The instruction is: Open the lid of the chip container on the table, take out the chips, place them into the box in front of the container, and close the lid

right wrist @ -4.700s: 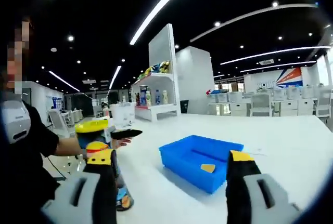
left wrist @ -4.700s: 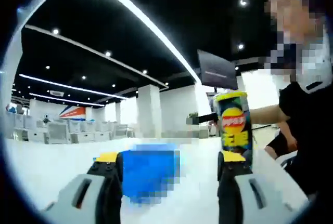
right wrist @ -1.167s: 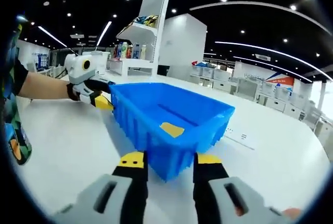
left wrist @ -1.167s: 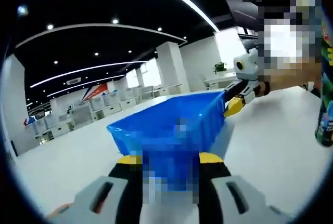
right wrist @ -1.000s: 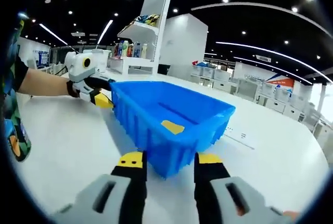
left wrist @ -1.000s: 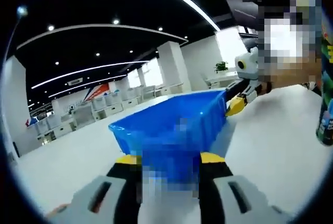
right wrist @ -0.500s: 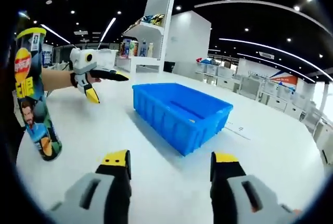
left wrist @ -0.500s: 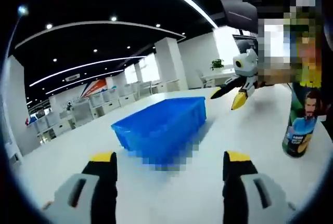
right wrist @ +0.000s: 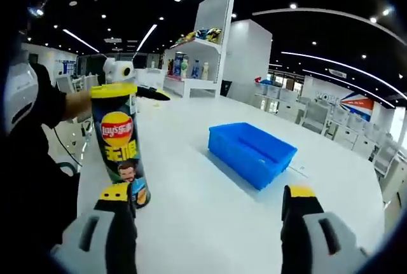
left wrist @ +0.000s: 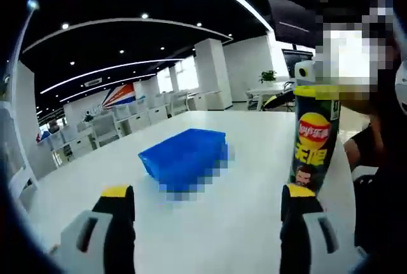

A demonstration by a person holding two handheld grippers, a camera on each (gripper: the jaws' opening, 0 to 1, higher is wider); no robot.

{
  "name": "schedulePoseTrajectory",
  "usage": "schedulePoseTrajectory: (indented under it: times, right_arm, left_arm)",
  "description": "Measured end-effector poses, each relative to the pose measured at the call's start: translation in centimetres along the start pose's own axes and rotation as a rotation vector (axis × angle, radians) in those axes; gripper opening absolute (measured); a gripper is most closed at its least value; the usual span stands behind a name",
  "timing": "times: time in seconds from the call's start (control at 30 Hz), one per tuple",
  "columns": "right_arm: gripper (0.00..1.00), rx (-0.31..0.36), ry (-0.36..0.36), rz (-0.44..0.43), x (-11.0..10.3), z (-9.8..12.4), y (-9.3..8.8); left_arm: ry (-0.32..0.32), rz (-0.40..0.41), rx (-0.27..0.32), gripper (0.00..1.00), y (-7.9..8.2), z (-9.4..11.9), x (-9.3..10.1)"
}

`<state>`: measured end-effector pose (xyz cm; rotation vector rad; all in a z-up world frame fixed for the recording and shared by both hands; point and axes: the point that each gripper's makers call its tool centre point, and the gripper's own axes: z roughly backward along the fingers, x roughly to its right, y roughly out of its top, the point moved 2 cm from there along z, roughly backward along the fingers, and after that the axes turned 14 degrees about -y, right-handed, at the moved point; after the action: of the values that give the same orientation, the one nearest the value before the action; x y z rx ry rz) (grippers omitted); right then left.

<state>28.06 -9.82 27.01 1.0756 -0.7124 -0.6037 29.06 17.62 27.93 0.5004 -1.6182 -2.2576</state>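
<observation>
White table (right wrist: 191,178) in a big open office, shelving and desks far behind.

Progress, judged from how things lie: can (right wrist: 119,143) stands upright with its yellow lid (right wrist: 113,89) on. Can't see inside the blue box (right wrist: 254,153) from this angle, so can't confirm any chips are in it. Either the task is at the very end (lid back on) or nothing has been opened yet; can't tell which.

Can vs fingers:
- Right gripper view: can sits just above and beside the left finger (right wrist: 117,213), its base nearly touching the yellow tip, outside the gap. Box is ahead, between the two fingers but well apart from them.
- Left gripper view: can (left wrist: 313,137) rises right behind the right finger (left wrist: 299,213), again not in the gap. Box (left wrist: 184,159) lies ahead, between the fingers, well clear.

Left gripper (left wrist: 206,207): jaws spread wide, holding nothing.
Right gripper (right wrist: 206,207): jaws spread wide, holding nothing.

Left gripper's tip also pokes out behind the can top in the right gripper view.

If the lid needs work, one gripper must steady the can body; it's tall, narrow and likely tippy.
</observation>
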Motion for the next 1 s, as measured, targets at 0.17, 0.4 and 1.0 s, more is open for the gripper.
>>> schedulePoseTrajectory:
  times: [0.17,0.4,1.0]
  right_arm:
    - [0.97,0.007,0.005,0.002,-1.0,2.9,1.2]
    - [0.97,-0.044,0.016,-0.003,-2.4,5.0,0.9]
    - [0.97,-0.062,-0.009,0.009,-2.7,5.0,1.4]
  left_arm:
    - [0.013,-0.008,-0.12,0.95,-0.3,2.7,1.9]
    - [0.044,0.024,-0.116,0.95,-0.3,5.7,3.2]
    - [0.016,0.038,-0.084,0.95,0.8,5.8,4.1]
